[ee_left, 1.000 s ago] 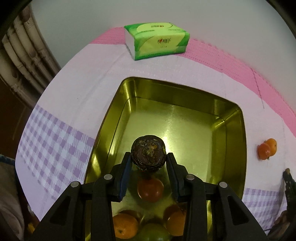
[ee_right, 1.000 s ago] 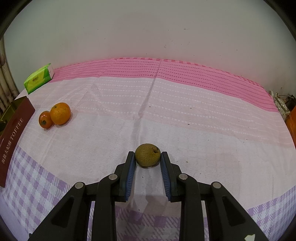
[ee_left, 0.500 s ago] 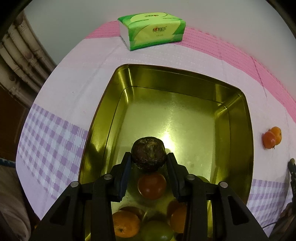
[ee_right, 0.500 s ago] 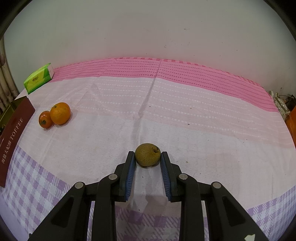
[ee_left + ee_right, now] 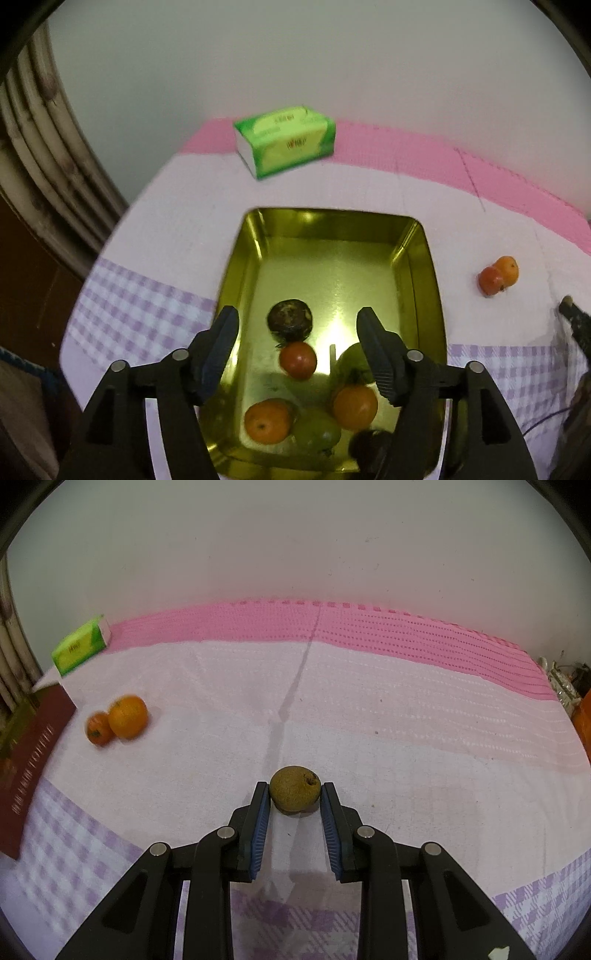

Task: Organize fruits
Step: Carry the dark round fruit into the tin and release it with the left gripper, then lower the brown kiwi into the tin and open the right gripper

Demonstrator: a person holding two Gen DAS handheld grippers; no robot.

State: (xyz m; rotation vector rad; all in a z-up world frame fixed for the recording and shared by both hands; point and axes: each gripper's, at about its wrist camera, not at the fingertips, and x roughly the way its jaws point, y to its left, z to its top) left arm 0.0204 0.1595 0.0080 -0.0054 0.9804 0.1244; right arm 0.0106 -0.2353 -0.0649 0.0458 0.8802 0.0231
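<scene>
My left gripper is open and empty above the gold tin. A dark brown fruit lies in the tin between and below its fingers, with a red fruit, oranges and green fruits nearer me. My right gripper is shut on a brown-green pear-like fruit just above the cloth. An orange and a small red fruit sit together on the cloth at the left; they also show in the left wrist view.
A green tissue pack lies beyond the tin near the wall; it also shows in the right wrist view. A dark red lid with lettering lies at the left edge. The pink and checked cloth covers the table.
My left gripper has opened and let the dark brown fruit drop into the tin, then pulled up and back. My right gripper has lifted slightly with the pear-like fruit.
</scene>
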